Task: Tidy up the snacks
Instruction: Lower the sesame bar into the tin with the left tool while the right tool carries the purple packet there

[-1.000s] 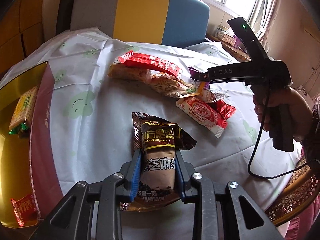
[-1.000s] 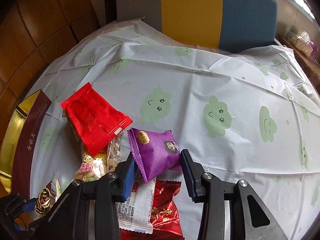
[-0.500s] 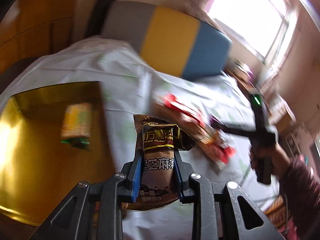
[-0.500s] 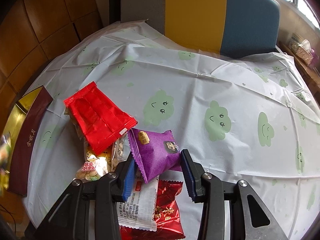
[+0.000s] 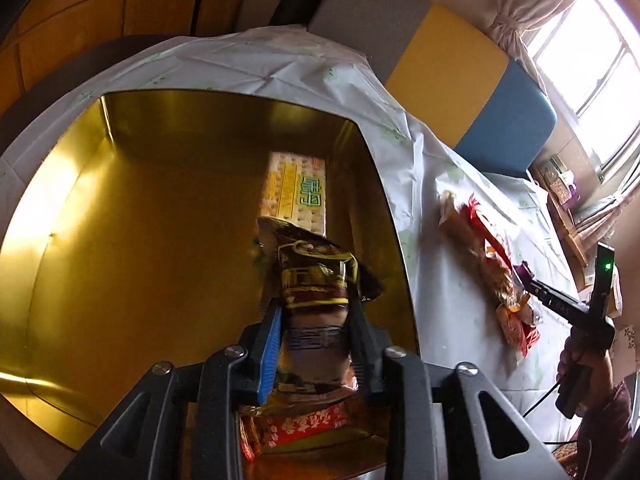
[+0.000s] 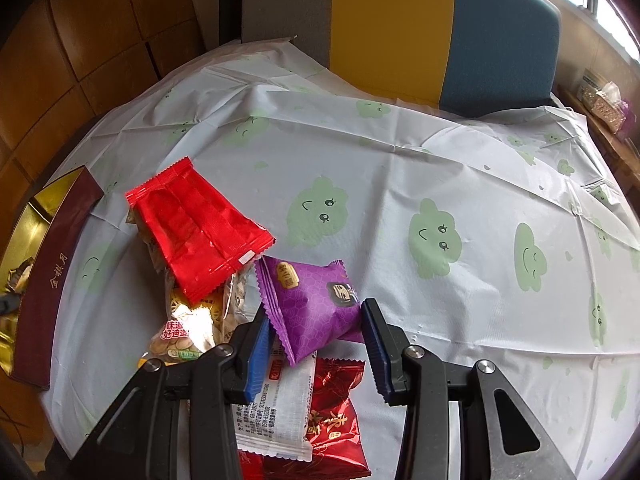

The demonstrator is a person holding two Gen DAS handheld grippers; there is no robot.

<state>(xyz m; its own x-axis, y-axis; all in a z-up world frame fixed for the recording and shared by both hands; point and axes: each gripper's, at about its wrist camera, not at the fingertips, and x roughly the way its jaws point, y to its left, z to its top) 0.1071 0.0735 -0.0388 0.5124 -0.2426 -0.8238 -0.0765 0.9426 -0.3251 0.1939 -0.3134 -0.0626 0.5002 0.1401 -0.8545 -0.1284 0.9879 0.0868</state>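
The left hand-held gripper (image 5: 316,316) is clenched on a dark brown snack packet (image 5: 316,280), its blue-padded fingers (image 5: 270,344) pressing both long sides. The packet's long axis runs straight ahead along the fingers, its crimped far end pointing away from the camera. It carries gold-outlined lettering too blurred to read. It hangs above the inside of the gold box (image 5: 140,220), near the box's right wall.

Beyond the packet's far end, on the box floor, lies a pale cracker pack (image 5: 294,196) with a yellow stripe and green characters, its long axis also pointing away. Under the gripper, at the near edge of the box, a red packet (image 5: 312,424) with pale floral print shows.

The right hand-held gripper (image 6: 316,332) is released, its jaws standing apart on either side of a purple packet (image 6: 312,304) without clearly pressing it. This packet bears a gold oval label and a dark round badge, the print too small to read. It sits on the pile right of the gold box, overlapping a white wrapper (image 6: 280,404) printed with small text and a barcode number, and a shiny red bag (image 6: 336,420) with gold characters. Beside it lie a plain red packet (image 6: 200,236) and a clear nut bag (image 6: 188,328) with pink characters. The box's maroon rim (image 6: 48,280) shows gold characters. The cloud-printed cloth (image 6: 440,208) covers the surface.
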